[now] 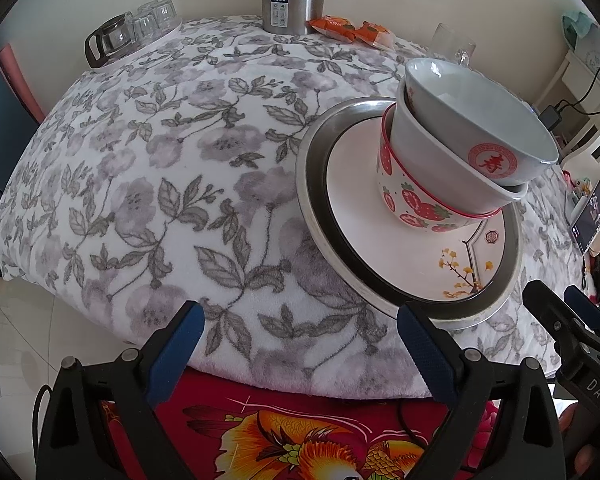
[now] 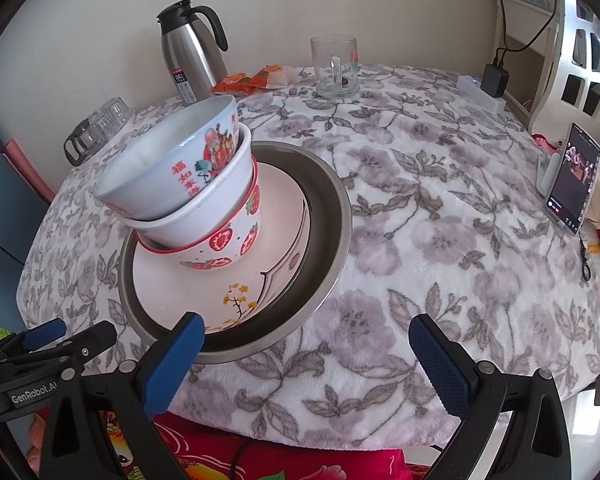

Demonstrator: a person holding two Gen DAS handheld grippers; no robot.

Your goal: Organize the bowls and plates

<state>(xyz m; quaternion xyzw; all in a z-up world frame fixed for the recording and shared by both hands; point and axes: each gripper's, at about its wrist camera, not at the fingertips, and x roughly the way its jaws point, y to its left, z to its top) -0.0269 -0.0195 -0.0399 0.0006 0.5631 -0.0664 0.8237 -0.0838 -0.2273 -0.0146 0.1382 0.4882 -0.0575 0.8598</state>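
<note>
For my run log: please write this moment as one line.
stack: three bowls nested on plate in metal dish | left gripper: open, empty | right gripper: open, empty

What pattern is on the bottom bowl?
Red strawberries on white, red rim: the bottom bowl, clearest in the left wrist view.

**Reds, greys and silver on the table**

Grey-lilac flowers across the white tablecloth (image 2: 440, 240); red strawberries on the bottom bowl (image 2: 224, 240); red characters on the pale top bowl (image 2: 168, 168); yellow blossoms on the white plate (image 2: 240, 300); silver basin (image 2: 332, 216); blue gripper pads.
</note>
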